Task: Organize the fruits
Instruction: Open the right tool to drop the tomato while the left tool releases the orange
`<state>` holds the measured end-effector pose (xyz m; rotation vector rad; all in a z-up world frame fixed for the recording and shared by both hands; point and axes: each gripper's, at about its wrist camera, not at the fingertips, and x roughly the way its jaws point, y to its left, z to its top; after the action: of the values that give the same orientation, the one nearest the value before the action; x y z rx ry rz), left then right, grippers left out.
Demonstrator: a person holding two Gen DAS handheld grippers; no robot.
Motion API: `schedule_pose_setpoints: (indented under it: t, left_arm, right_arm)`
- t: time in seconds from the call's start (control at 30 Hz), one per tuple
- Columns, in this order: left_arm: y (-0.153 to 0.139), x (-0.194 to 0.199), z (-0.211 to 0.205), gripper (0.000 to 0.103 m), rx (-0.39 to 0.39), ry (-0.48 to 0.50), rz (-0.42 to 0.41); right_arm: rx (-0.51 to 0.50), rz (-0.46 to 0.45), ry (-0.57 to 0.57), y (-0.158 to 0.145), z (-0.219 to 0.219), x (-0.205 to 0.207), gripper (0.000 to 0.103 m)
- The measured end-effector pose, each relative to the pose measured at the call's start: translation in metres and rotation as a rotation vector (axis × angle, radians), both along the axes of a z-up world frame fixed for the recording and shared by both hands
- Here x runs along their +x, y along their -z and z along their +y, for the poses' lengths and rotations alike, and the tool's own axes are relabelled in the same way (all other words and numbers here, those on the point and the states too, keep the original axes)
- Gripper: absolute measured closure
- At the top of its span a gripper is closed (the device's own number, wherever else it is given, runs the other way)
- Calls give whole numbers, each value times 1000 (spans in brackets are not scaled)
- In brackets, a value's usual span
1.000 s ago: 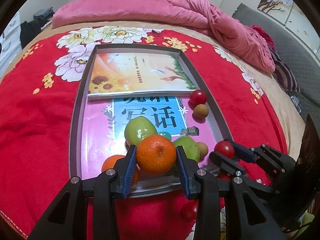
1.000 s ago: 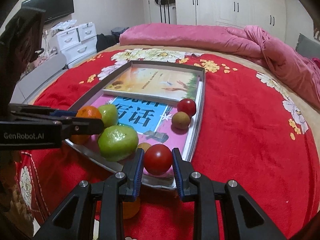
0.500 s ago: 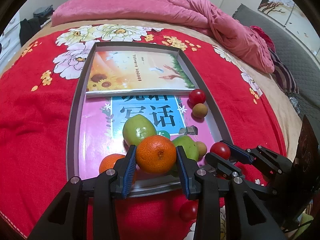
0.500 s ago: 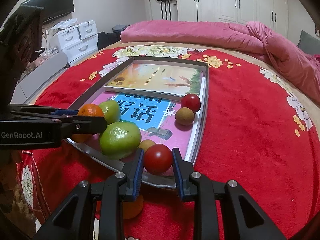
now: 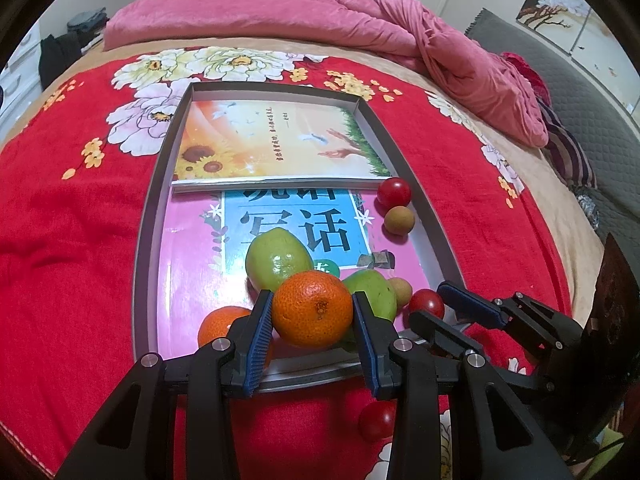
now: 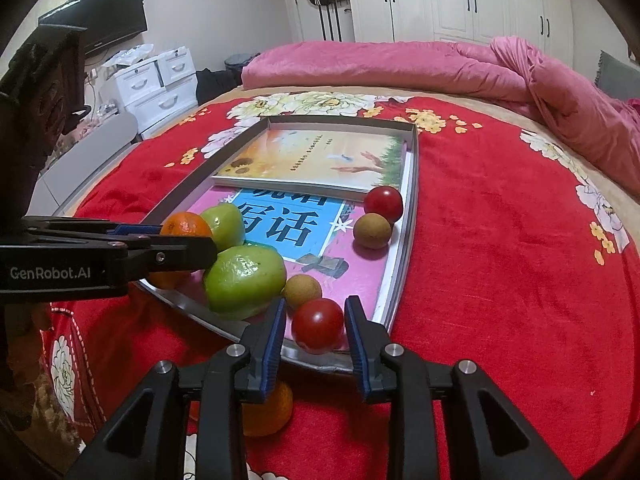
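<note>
Oranges, green fruits, tomatoes and, seemingly, longans in grey tray.

The tray lies on the bedspread ahead of both grippers. Two books fill its far part; fruits cluster at its near end, just before the fingers.

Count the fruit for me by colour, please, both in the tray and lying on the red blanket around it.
Orange fruit: 3
Red tomato: 3
Green fruit: 2
Small brown fruit: 2
Total: 10
</note>
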<state>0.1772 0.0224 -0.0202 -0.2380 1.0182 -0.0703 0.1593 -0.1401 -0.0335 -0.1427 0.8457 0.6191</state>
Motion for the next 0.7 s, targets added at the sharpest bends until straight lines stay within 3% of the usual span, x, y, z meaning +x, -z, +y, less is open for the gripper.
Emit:
schedule_pose_setpoints:
  t: [0.13,0.47,0.7]
  left_arm:
    - [0,0,1,63,-10,-5,2]
    - [-1,0,2,60,-15,-8,1]
    - [-2,-1,1,55,-3,-8,-3]
  right_arm:
    - [-8,-20,-3,-2,1,-3,57]
    - [-8,-31,-2,-4,0,-6,55]
    - [-5,-63,2,-9,-1,-10,45]
